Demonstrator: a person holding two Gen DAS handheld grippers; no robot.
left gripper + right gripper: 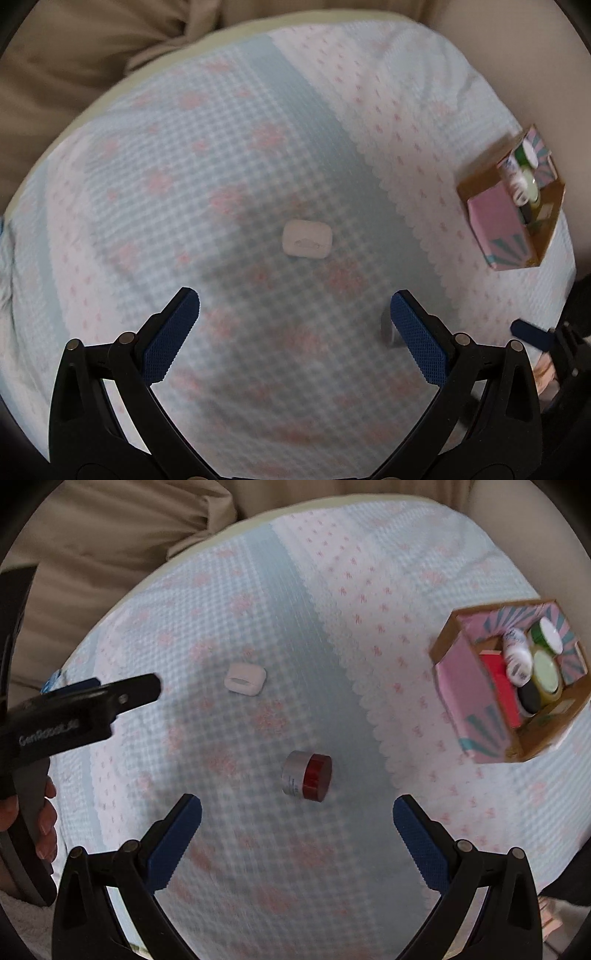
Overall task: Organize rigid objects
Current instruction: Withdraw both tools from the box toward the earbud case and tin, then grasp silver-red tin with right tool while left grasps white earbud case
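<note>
A white earbud case [306,240] lies on the patterned bedspread, a little ahead of my open, empty left gripper [293,317]; it also shows in the right wrist view [245,679]. A small silver jar with a red lid [307,779] lies on its side just ahead of my open, empty right gripper [297,825]; in the left wrist view only a sliver of it shows behind the right finger. A pink cardboard box [476,690] at the right holds several jars and a red item; it also shows in the left wrist view [496,218].
The blue and pink bedspread [221,166] covers a rounded surface. Beige fabric [74,74] lies beyond its far edge. The left gripper's body [74,709] and the hand holding it show at the left of the right wrist view.
</note>
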